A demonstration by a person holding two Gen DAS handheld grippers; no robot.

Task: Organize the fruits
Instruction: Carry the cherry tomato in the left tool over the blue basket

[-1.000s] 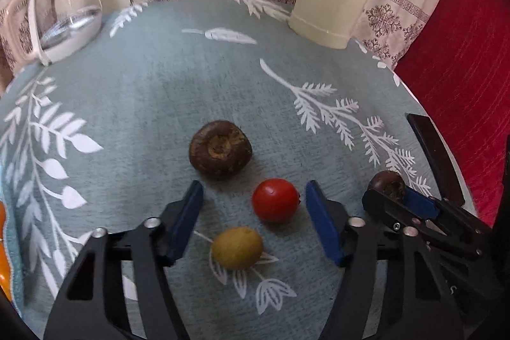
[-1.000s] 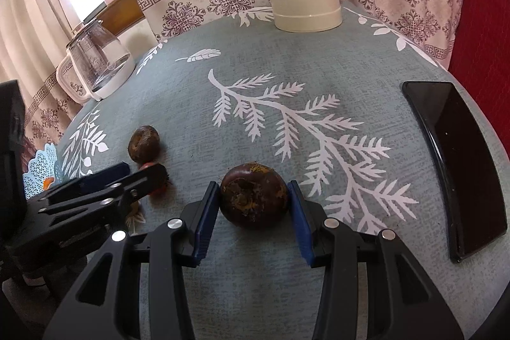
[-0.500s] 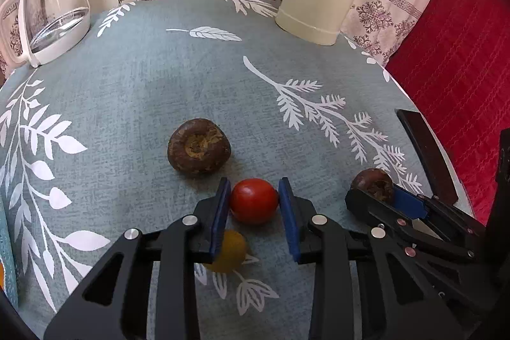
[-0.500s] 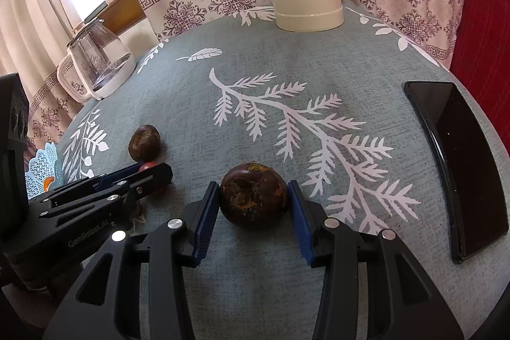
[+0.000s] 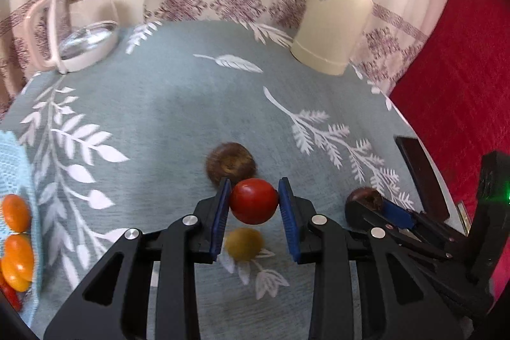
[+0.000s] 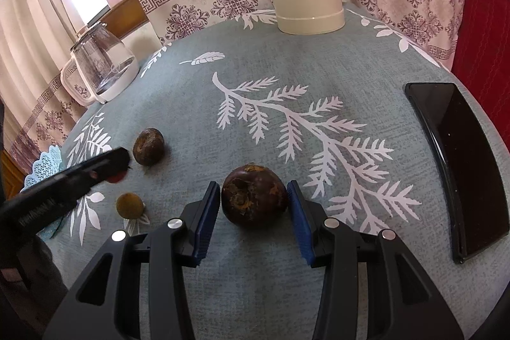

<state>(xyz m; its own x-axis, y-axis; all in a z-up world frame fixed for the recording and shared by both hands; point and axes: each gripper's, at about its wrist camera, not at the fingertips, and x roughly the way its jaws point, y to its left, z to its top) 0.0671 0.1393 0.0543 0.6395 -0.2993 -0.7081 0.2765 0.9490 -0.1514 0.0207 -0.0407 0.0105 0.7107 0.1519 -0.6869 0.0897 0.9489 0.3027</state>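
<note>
Motion blur softens the yellow-green fruit and brown fruit in the left wrist view — orange fruits are cut off at the frame edge. From the right wrist, the left gripper hides the red tomato — only a sliver shows.

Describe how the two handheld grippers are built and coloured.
Both the left gripper and the right gripper are matte black frames with triangular cut-outs, round silver pivot bolts and blue ribbed pads. A green light glows on the right one's body.
</note>
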